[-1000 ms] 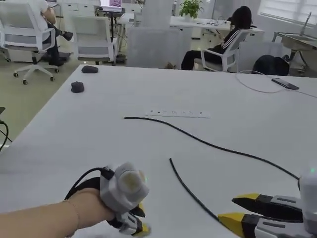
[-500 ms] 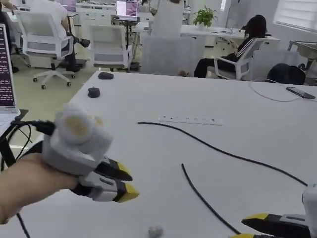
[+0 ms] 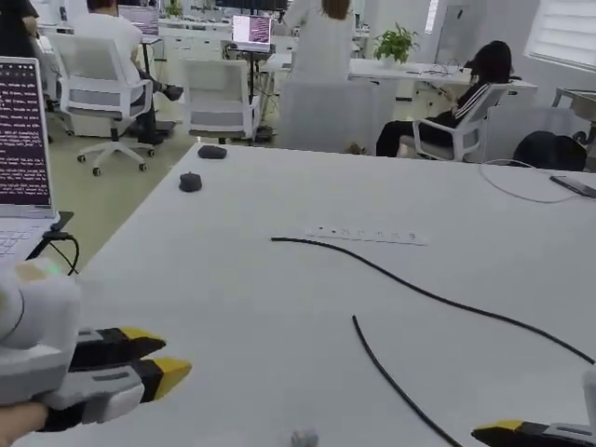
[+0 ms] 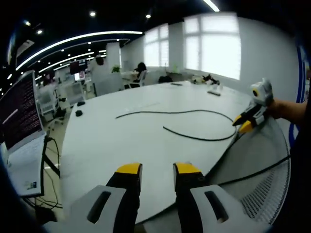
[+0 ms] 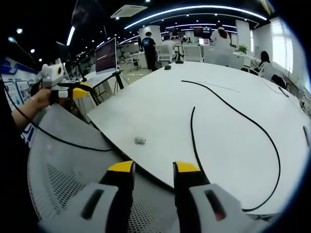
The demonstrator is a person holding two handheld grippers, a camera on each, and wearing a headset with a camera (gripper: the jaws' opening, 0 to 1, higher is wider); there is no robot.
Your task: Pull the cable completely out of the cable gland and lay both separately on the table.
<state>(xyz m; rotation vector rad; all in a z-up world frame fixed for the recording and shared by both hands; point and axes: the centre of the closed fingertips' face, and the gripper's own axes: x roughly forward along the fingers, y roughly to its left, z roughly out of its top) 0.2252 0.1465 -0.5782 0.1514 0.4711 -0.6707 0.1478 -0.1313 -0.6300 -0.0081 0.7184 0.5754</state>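
On the table (image 3: 233,307), the job looks done to us. The black cable (image 3: 400,282) lies loose in a long curve with nothing on either end. The small grey gland (image 3: 300,436) sits alone near the table's near edge, apart from the cable. The right gripper view shows the same: gland (image 5: 140,141) by the edge, cable (image 5: 193,131) beside it, not touching.

We judge that nothing is left but to pull back.

The left gripper (image 3: 163,356) hangs off the table's left side. In its own view, the left gripper (image 4: 158,171) has its jaws slightly parted with nothing between them. The right gripper (image 5: 154,169) is also a little spread and empty, held short of the table edge. In the head view it (image 3: 494,431) pokes in at the bottom right, where one jaw can be seen.

A second ago, the left gripper was low at the near edge, about where the gland lies now. Half a second ago, it had lifted clear and the gland lay bare. Now it has drawn further left and down (the camera shifted too, so we're going by table position). The cable has not moved.
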